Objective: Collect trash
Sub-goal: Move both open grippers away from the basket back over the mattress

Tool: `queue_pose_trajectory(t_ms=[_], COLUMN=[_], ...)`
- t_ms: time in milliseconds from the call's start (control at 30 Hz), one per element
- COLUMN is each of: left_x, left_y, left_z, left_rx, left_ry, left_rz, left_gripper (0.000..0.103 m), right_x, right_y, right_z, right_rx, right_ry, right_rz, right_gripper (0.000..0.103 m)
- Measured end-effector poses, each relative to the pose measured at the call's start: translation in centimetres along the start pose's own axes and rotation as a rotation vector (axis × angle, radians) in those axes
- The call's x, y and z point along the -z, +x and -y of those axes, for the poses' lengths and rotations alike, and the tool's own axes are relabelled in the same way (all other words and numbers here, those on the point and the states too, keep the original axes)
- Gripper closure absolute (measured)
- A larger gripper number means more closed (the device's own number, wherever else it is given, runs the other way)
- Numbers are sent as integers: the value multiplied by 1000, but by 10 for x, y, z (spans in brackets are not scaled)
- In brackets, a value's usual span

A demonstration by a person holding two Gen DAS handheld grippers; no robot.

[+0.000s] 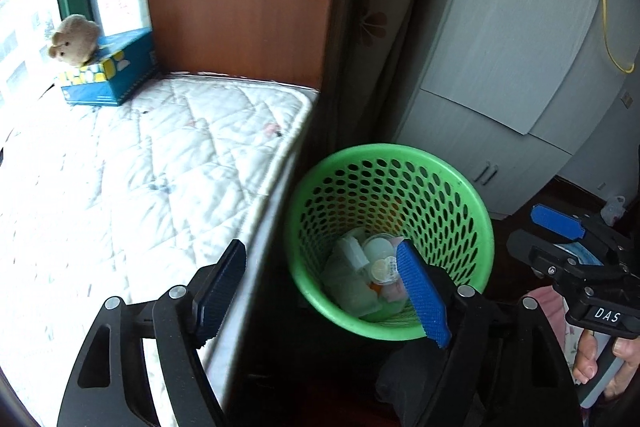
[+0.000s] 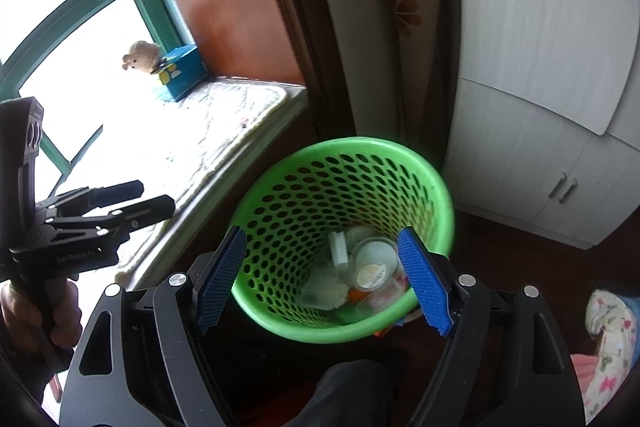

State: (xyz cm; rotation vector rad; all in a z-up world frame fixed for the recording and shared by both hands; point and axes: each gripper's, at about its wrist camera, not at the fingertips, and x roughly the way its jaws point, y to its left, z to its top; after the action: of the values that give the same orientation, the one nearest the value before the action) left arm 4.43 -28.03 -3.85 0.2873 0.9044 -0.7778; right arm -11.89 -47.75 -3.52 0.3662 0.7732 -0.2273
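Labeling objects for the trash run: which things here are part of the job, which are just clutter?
Job:
green basket
trash in the basket: lidded cups, wrappers
left gripper, open, empty
right gripper, open, empty

Just lying about:
plush toy
blue tissue box
mattress
white cabinet

Right gripper [image 2: 322, 283] hangs over the green basket [image 2: 436, 203], its blue pads [image 2: 424, 287] spread wide with nothing between them. Down in the basket sits a heap of trash [image 2: 360, 275]: round lidded cups, white scraps, a bit of orange. Off to the left, the left gripper [image 2: 140, 201] hovers above the quilted mattress [image 2: 224, 131], fingers near together. A plush toy [image 2: 140, 61] leans on a blue box [image 2: 182, 73] by the window. White cabinet [image 2: 540, 75] on the right.
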Motion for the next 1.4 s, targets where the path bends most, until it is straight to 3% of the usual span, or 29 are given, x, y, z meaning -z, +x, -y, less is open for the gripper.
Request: queue_pose_trajectory(t_ms=[633,800,1100,1400], left_x=[27,46,88,134], left_y=[-84,-108,-151,-173], left_z=[-111,-151,-234,-311], left_rx=[-177,-222,-368,-464], left_ry=[-145,-198,-266,-346], left_rz=[115,125,134,114], left_gripper=[19,18,17,17], right_x=[-12,-12,2,28], right_y=[22,31,48,63], right_z=[-111,-153,-241,-324], right_rx=[-137,-186,-281,-357], right_ry=[-160,-214,-321,-418], right_rz=[-1,-14,-45,-76], right_gripper=[17,16,14,11])
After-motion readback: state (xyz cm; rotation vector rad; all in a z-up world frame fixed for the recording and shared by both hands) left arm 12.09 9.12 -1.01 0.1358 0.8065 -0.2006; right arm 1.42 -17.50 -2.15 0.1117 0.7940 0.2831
